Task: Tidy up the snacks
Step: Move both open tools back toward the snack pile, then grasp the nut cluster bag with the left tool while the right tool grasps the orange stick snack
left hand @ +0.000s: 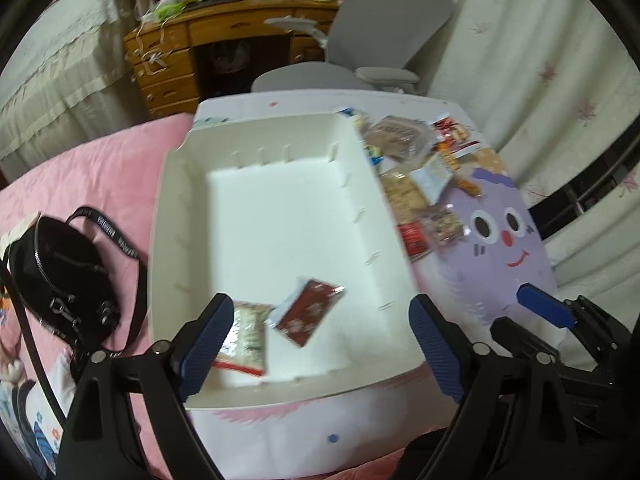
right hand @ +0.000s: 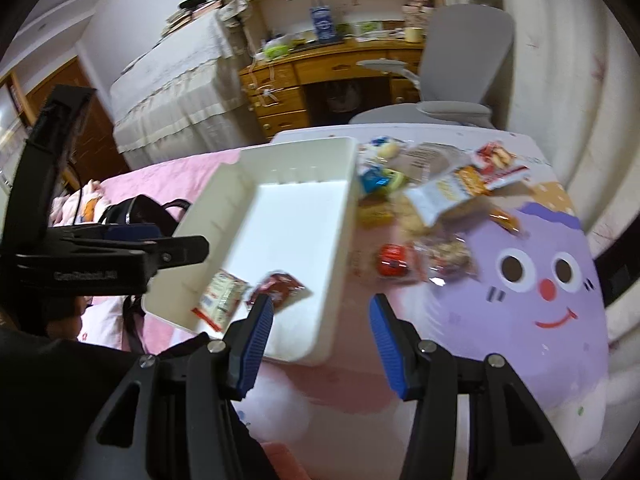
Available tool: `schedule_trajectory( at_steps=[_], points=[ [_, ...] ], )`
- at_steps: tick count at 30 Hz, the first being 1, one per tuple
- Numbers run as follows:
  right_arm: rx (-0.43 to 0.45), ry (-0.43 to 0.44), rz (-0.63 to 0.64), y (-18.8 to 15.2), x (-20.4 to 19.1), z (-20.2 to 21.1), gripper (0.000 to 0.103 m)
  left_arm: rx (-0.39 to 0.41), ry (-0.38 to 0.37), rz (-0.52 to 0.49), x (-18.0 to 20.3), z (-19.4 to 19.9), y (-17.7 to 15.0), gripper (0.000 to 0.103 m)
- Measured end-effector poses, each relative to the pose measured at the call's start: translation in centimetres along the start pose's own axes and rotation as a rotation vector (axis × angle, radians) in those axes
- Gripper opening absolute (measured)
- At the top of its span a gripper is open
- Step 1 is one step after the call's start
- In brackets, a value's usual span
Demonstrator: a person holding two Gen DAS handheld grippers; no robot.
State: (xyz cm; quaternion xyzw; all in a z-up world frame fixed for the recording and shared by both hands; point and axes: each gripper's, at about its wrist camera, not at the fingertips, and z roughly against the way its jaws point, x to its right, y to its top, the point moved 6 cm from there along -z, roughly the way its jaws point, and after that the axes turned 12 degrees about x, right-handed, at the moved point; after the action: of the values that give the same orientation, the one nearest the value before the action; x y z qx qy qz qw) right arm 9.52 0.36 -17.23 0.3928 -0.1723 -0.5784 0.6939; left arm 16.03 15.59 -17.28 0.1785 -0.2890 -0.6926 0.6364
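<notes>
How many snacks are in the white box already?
2. A pale packet with a red edge lies in the white box's near corner, and a dark red packet lies just beside it. None looks hidden.

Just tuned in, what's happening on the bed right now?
A person with a gripper in each hand is sorting snacks into a white bin. Two packets already lie inside at its near end: a dark red packet and a pale packet. The snack pile waits beside the bin on a purple cartoon-face mat. The left gripper and right gripper both have empty, open jaws.
</notes>
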Motion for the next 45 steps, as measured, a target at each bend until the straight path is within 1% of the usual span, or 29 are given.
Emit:
schedule_trajectory(
  at_steps=[3,6,13,16,21,24,27,31,36,40,43,45],
  points=[
    [-0.005,-0.028,-0.015,0.0,2.2,0.9,0.051,0.008,-0.017,-0.011,2.3,0.1,0.7,0.091],
    [0.001,-0.044,-0.019,0.4,4.5,1.9,0.051,0.016,-0.025,-0.027,4.6,0.1,1.2,0.096],
    [0.005,-0.043,-0.003,1.7,8.7,3.0,0.051,0.028,0.006,-0.038,9.3,-0.6,2.4,0.097],
    [-0.002,-0.032,0.016,2.2,10.3,3.0,0.051,0.041,0.022,-0.016,10.7,-0.9,3.0,0.097],
    [-0.022,-0.017,0.035,2.9,13.0,2.9,0.051,0.046,0.021,0.052,12.8,-1.9,4.4,0.097],
    [-0.013,-0.014,0.051,3.6,14.7,2.7,0.051,0.052,0.029,0.074,14.4,-2.6,5.2,0.097],
    [-0.001,-0.031,0.07,4.0,16.6,2.1,0.052,0.044,0.043,0.09,15.8,-3.7,5.6,0.097],
    [0.019,-0.052,0.099,4.7,19.1,1.2,0.052,0.017,0.066,0.123,17.4,-5.7,5.7,0.096],
    [0.051,-0.04,0.134,5.8,21.3,-0.8,0.052,-0.058,0.095,0.152,18.8,-9.0,5.3,0.093],
    [0.072,-0.023,0.154,6.4,22.4,-2.7,0.052,-0.13,0.1,0.217,18.9,-11.4,4.8,0.09],
    [0.096,0.001,0.181,6.7,22.8,-4.2,0.052,-0.171,0.123,0.25,18.7,-13.3,4.4,0.086],
    [0.109,0.008,0.212,6.8,22.7,-5.1,0.052,-0.204,0.14,0.272,18.4,-14.6,4.1,0.086]
  ],
)
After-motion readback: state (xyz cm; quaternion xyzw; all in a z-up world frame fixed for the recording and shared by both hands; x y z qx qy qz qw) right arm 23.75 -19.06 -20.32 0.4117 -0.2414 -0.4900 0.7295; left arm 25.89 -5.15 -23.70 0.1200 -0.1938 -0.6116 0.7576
